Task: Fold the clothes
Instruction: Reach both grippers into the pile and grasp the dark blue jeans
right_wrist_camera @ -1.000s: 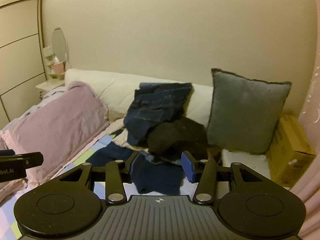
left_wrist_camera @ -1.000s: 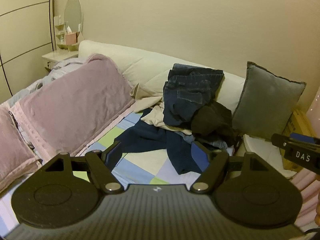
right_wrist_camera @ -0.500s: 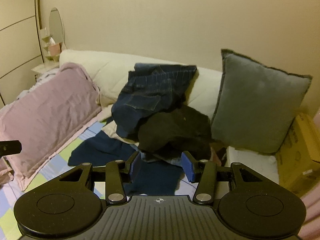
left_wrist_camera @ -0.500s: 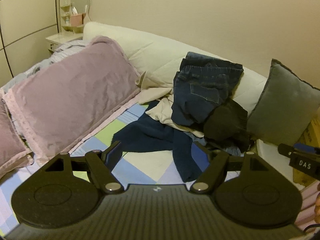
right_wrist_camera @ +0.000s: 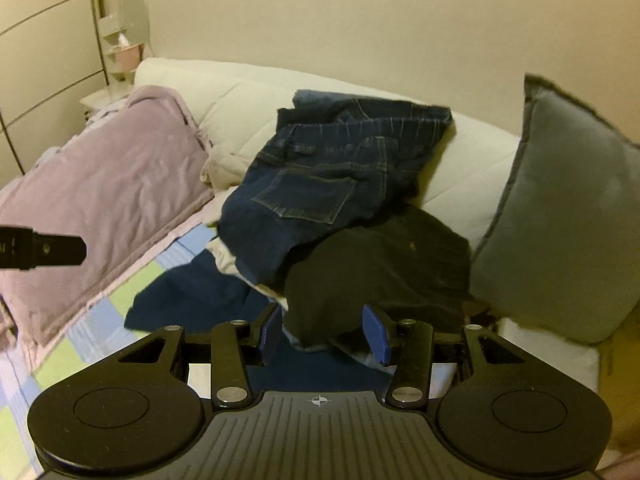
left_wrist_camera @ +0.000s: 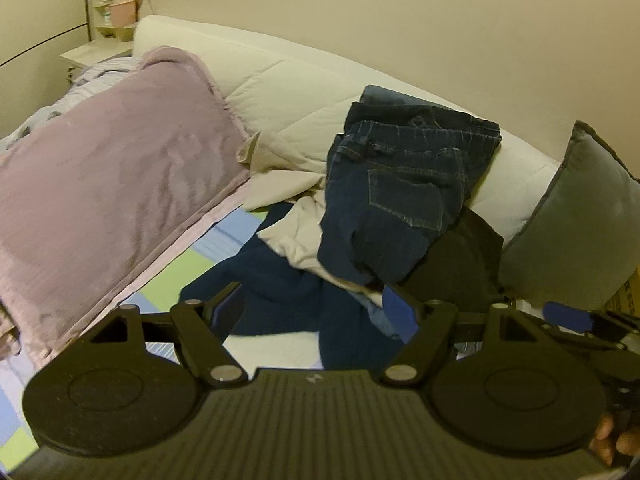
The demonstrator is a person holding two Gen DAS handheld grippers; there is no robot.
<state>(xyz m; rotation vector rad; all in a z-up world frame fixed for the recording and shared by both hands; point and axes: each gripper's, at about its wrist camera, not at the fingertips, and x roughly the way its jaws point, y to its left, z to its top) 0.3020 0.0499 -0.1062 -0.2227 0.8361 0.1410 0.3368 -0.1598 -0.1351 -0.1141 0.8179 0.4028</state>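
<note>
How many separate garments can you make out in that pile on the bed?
4: dark jeans on top against the white bolster, a black garment below them by the grey cushion, a cream piece underneath, a navy garment spread nearest. More may be buried.

Both wrist cams angled down, near clothes pile (left_wrist_camera: 400,208).

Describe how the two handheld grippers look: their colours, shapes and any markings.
Both grippers, left gripper and right gripper, are matte black. Each has a ribbed centre plate, two round discs at the sides, silver pivot screws and angular fingers with blue pads. A small crosshair mark sits on the right one's plate.
</note>
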